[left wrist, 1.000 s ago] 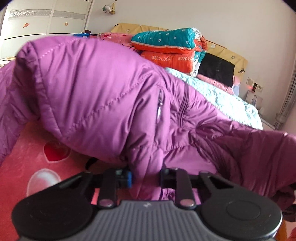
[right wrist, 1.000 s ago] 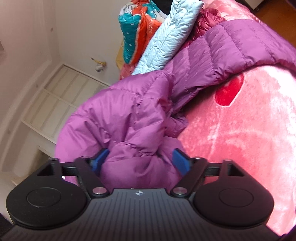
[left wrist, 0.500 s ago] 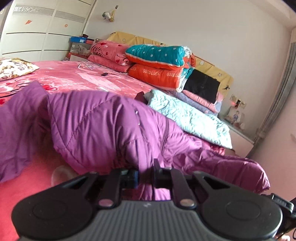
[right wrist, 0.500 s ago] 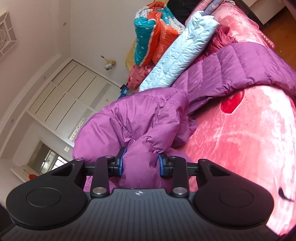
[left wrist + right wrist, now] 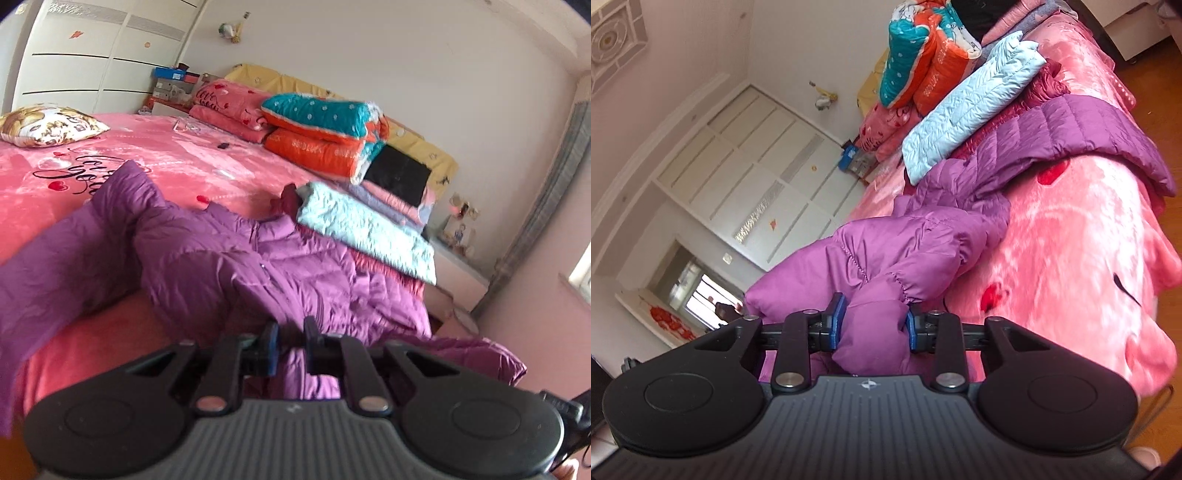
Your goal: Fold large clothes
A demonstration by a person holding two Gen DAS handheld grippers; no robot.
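A large purple puffer jacket point(image 5: 236, 266) lies stretched across the pink bed point(image 5: 177, 158), its far part hanging over the bed's edge. My left gripper point(image 5: 290, 341) is shut on a fold of the jacket's near edge. In the right wrist view the jacket point(image 5: 923, 236) runs from the bed toward me. My right gripper point(image 5: 873, 326) is shut on a bunched, puffy part of the jacket, likely a sleeve cuff, held off the bed.
A light blue folded quilted jacket point(image 5: 365, 229) lies on the bed just beyond the purple one. Stacked teal and orange quilts point(image 5: 325, 129) and pink pillows stand at the headboard. A printed cushion point(image 5: 48, 125) is at far left. White wardrobes point(image 5: 750, 173) line the wall.
Both grippers have pulled back and away from the bed with the jacket, which has dropped from a raised hump to a lower stretched spread. The right jaws closed from wide to gripping.
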